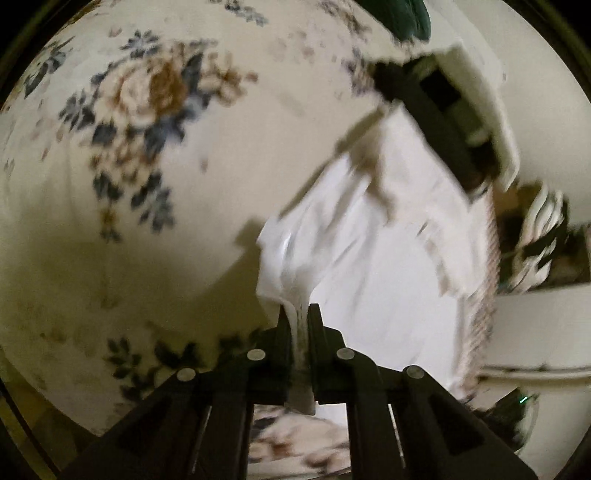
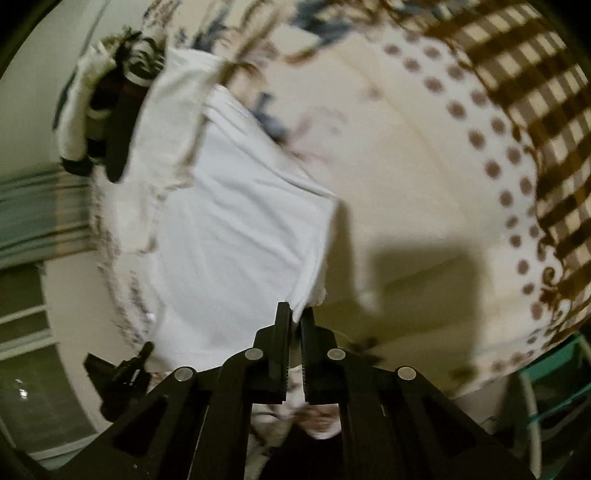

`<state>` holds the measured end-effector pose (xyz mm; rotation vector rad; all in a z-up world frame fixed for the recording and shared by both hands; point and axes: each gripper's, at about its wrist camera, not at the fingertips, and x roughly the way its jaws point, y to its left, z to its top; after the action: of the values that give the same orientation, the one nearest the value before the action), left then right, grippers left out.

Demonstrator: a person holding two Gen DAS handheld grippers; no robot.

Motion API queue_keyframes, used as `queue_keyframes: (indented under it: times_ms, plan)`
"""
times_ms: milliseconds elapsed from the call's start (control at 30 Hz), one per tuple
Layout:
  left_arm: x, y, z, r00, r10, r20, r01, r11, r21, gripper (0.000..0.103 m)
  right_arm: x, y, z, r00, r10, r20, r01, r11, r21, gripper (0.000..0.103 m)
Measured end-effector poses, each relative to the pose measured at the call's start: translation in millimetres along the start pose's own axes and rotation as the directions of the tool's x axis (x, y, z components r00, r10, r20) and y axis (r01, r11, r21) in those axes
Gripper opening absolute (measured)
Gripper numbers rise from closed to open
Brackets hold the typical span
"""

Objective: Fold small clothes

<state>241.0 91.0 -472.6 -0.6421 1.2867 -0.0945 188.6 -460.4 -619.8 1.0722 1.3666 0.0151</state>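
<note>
A small white garment (image 1: 388, 240) hangs stretched between my two grippers above a cream floral cloth (image 1: 147, 184). In the left wrist view, my left gripper (image 1: 299, 317) is shut on a bunched corner of the garment. The right gripper (image 1: 386, 88) shows at the upper right, at the garment's far corner. In the right wrist view, my right gripper (image 2: 295, 314) is shut on the near corner of the white garment (image 2: 236, 221). The left gripper (image 2: 114, 170) is at the upper left by the far edge. A patterned trim runs along one side of the garment.
A brown checked cloth with a dotted border (image 2: 535, 129) lies to the right on the surface. A black object (image 2: 122, 373) sits at the surface's edge, a teal frame (image 2: 554, 373) stands lower right, and a dark green thing (image 1: 402, 18) is at the top.
</note>
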Motion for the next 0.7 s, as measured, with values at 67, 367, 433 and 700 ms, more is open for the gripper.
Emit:
queue_keyframes:
  times_ms: [67,367,433,700]
  plan:
    - [-9,-9,21,0.999,-0.046,0.028,0.047,0.999,-0.029,0.006,-11,15,11,0.998,0.056,0.013,-0.056,0.998,0.001,0.006]
    - [34,-49,137,0.99,-0.068,0.124,0.07,0.998,-0.006,0.006,-38,66,129,0.983,0.061,0.173,-0.057,0.998,-0.03,0.006]
    - [53,-52,164,0.99,-0.028,0.137,0.027,1.0,0.014,0.006,-31,70,161,0.978,0.026,0.207,-0.024,1.0,-0.014,0.006]
    - [77,-40,186,0.994,0.059,0.092,-0.064,0.997,0.05,0.024,-7,64,201,0.979,-0.001,0.203,-0.005,0.999,0.032,0.063]
